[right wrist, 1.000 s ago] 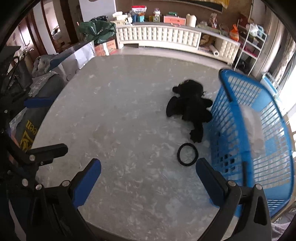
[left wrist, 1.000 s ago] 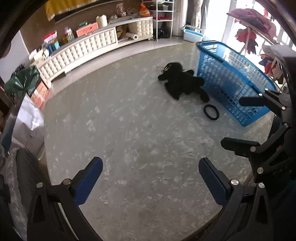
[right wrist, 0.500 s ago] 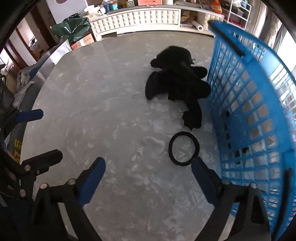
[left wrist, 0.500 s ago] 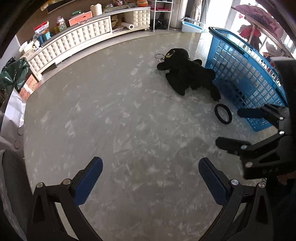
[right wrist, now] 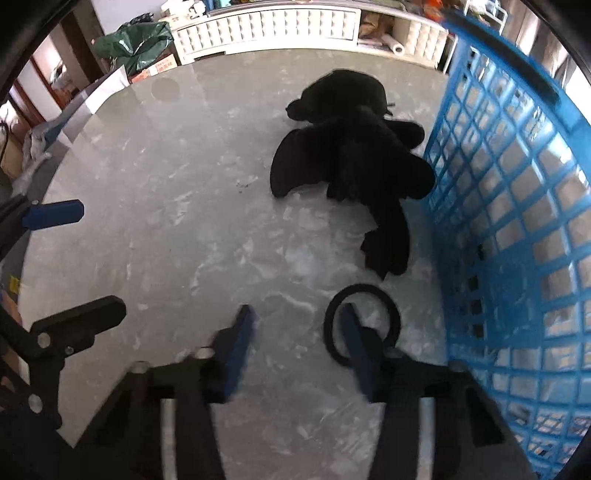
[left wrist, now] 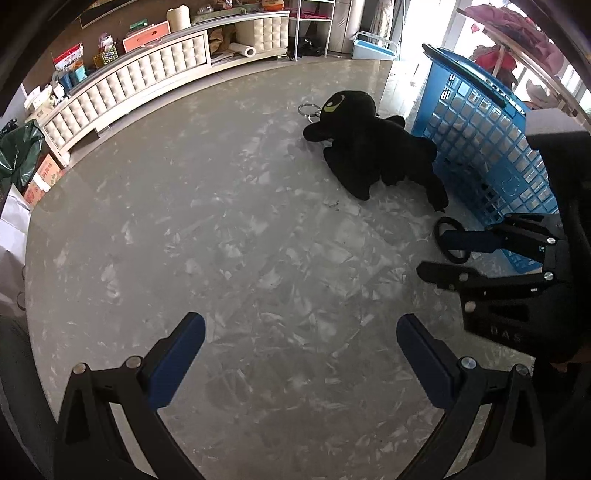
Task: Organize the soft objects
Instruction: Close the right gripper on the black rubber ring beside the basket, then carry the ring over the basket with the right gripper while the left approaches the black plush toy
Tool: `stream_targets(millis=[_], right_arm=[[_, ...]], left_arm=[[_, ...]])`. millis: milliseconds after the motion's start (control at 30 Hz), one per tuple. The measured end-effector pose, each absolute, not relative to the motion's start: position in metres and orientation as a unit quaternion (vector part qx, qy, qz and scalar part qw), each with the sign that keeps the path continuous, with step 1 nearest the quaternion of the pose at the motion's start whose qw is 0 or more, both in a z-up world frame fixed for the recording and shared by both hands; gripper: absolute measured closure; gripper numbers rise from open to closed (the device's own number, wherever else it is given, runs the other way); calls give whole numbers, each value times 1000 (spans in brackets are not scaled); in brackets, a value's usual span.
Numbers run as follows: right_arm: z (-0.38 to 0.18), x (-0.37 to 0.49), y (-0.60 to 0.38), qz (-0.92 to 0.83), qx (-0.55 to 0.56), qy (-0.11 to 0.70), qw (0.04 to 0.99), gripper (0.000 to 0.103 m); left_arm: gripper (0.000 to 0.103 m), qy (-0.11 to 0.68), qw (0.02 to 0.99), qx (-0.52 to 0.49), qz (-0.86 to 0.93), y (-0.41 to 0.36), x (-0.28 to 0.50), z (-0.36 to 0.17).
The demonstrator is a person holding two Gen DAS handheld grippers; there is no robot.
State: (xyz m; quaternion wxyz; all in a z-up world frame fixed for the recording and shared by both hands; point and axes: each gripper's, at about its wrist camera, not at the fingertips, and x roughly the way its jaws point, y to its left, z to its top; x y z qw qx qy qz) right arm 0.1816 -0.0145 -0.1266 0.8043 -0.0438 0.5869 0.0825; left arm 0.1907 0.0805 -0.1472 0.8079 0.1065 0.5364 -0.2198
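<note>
We held the right tool [right wrist: 295, 325] part-open, one finger apparently inside the flat black rubber ring [right wrist: 362, 325]. The left tool [left wrist: 301, 350] gaped wide and empty, well apart on the grey marble desk [left wrist: 221, 221].

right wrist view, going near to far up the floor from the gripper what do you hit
right gripper → black ring → black plush dragon → white tufted cabinet
</note>
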Motion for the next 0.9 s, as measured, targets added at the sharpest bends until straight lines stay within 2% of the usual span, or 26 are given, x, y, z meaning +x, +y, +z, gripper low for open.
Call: stream_targets(millis=[100, 200, 500, 900], right_arm=[[-126, 184, -14, 87, -42, 585, 805, 87], [-126, 183, -14, 93, -41, 582, 807, 98], [-120, 175, -4, 117, -60, 570, 811, 99], [-32, 129, -8, 169, -66, 514, 839, 99]], left_arm=[[0, 535, 808, 103, -224, 82, 191, -147], [0, 533, 811, 102, -219, 84, 193, -147], [0, 523, 819, 85, -221, 89, 188, -132], [0, 501, 832, 55, -233, 82, 172, -84]])
